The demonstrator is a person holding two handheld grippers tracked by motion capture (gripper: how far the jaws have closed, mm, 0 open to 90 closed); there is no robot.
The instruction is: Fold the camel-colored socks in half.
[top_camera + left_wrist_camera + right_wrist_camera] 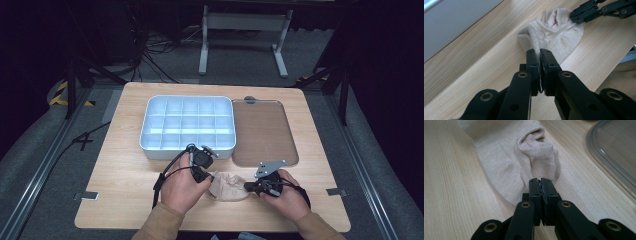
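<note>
Fingers (534, 62) of both grippers pinch the beige sock (556, 32).

No words, labels, brands or numbers can be read in any of the views. The only marking is a patch of yellow-and-black hazard striping (61, 94) on the floor beyond the far left corner of the desk (125, 170); it carries no text.
</note>
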